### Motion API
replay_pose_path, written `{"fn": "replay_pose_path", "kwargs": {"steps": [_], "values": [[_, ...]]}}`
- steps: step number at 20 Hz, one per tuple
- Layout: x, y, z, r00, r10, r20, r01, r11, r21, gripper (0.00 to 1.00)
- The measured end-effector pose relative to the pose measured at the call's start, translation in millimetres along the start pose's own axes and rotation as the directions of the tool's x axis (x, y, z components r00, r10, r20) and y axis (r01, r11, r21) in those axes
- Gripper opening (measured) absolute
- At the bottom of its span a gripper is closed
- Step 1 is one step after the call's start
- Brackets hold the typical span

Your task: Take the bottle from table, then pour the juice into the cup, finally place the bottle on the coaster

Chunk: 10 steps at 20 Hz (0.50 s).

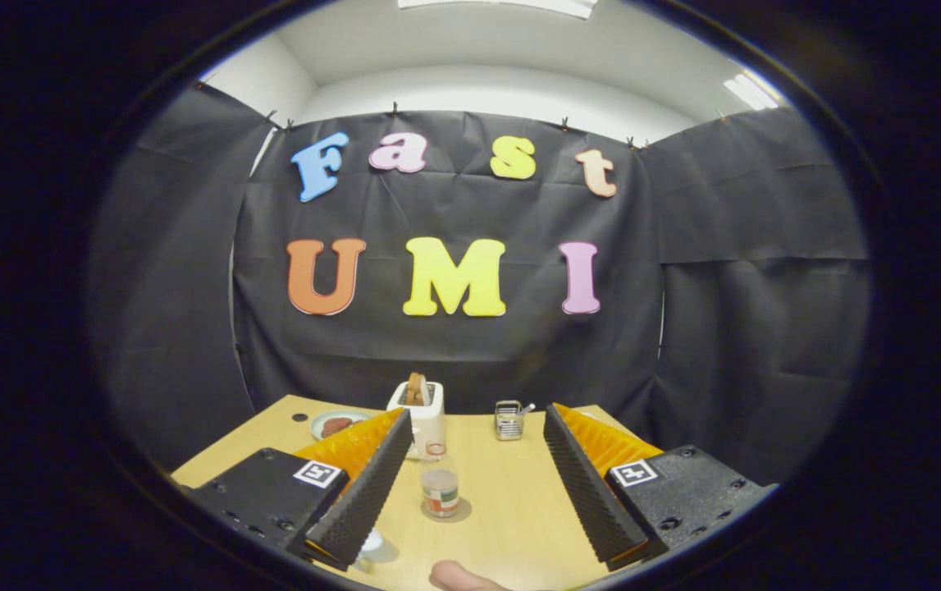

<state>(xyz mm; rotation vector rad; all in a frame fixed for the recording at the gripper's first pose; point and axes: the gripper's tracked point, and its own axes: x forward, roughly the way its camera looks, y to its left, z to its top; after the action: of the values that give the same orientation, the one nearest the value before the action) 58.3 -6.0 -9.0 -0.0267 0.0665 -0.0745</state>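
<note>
Gripper (477, 480) held wide open above the near part of the table (519, 509), nothing between the fingers, nothing gripped. Left finger (363, 492) and right finger (589, 492) splayed apart, ridged inner faces turned toward each other, a square marker tag on each finger block.

Between the fingers, nearer the left one: bottle (440, 484), small, clear, upright, with a banded label around its lower half and a ring at the neck. Standing on a round coaster (460, 515), whose rim peeks out at the bottle's base. Bottle clear of both fingers, not touched.

Just under the left fingertip, near edge: cup (372, 543), pale, mostly hidden by the finger, only part of the rim and a shadow seen.

At the very near edge, between the fingers: a rounded bit of a hand (458, 577), resting low.

Farther off, past the bottle: white toaster (418, 410) with bread standing in the slot. Left of the toaster: plate (337, 424) with something dark reddish on it; contents too small to tell. Right of the toaster, far end of the table: small metal rack (509, 419) with a handle sticking out.
</note>
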Motion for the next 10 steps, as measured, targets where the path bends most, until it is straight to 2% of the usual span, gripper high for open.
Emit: {"fn": "replay_pose_path", "kwargs": {"steps": [4,10], "values": [[-36,-11,26,1.000,-0.011,0.011,0.011,0.999,-0.034,1.00],[-73,-17,47,0.999,0.000,0.038,-0.001,1.000,0.019,1.00]]}}
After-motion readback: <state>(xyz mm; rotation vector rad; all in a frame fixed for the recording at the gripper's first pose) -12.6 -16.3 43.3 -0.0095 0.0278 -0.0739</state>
